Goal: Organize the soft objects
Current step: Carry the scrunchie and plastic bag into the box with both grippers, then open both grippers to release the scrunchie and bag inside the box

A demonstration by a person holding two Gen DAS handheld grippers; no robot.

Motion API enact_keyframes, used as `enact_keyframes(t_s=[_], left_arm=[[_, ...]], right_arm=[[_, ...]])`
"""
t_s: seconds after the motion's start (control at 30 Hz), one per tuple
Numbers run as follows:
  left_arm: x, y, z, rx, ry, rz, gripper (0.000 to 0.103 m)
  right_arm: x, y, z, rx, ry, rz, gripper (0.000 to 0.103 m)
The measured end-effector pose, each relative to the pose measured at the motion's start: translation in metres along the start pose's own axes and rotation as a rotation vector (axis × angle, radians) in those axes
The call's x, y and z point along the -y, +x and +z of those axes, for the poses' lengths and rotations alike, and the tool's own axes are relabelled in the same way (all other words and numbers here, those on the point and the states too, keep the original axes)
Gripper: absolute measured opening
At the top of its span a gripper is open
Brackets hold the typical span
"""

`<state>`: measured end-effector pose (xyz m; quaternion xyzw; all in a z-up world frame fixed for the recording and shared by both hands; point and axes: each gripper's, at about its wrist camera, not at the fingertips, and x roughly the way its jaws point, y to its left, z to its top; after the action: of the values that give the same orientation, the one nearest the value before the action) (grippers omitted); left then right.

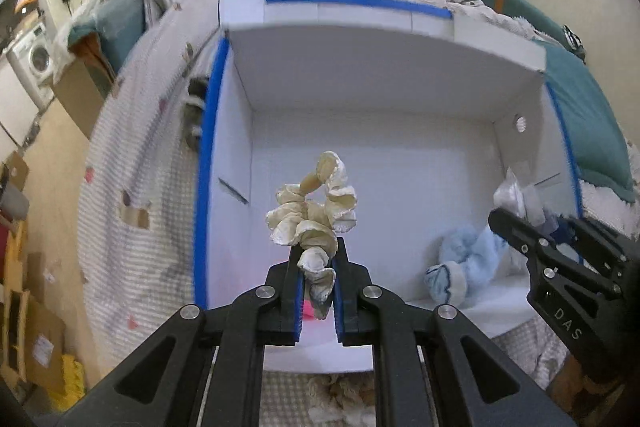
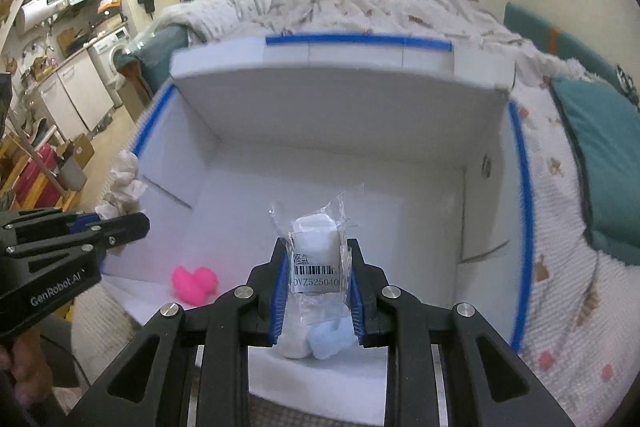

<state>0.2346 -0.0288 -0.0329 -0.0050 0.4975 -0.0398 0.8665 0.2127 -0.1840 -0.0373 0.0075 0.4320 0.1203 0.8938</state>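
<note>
L tongs (image 1: 316, 281) squeezed cream scrunchie (image 1: 314, 211), soft, light, floppy – pinch bunched middle | R tongs (image 2: 318, 287) squeezed plastic packet (image 2: 316, 255), slippery, crinkly – grab mid | both over white box (image 2: 340, 107)

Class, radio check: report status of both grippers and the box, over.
Left gripper shut on cream scrunchie, over white box. Right gripper shut on clear packet, same box. Pink toy, blue sock already inside. Nothing blocking.
</note>
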Motion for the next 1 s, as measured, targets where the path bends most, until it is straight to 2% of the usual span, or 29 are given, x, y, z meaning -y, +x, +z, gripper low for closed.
enact_keyframes(t_s=[0.1, 0.23, 0.43, 0.63, 1.0], left_arm=[[-0.005, 0.015, -0.006, -0.025, -0.03, 0.025, 0.011], [0.001, 0.016, -0.006, 0.003, 0.02, 0.055, 0.011], [0.008, 0.025, -0.011, -0.044, 0.015, 0.025, 0.011], [0.016, 0.032, -0.013, -0.071, 0.031, -0.002, 0.011], [0.018, 0.035, -0.014, -0.084, 0.032, -0.012, 0.012]], right_arm=[[0.006, 0.016, -0.008, -0.06, 0.041, 0.019, 0.028], [0.003, 0.021, -0.01, -0.069, 0.022, 0.011, 0.028], [-0.005, 0.021, -0.012, -0.071, 0.008, 0.024, 0.028], [-0.004, 0.023, -0.011, -0.081, 0.024, 0.099, 0.028], [-0.008, 0.02, -0.013, -0.07, 0.016, 0.155, 0.028]])
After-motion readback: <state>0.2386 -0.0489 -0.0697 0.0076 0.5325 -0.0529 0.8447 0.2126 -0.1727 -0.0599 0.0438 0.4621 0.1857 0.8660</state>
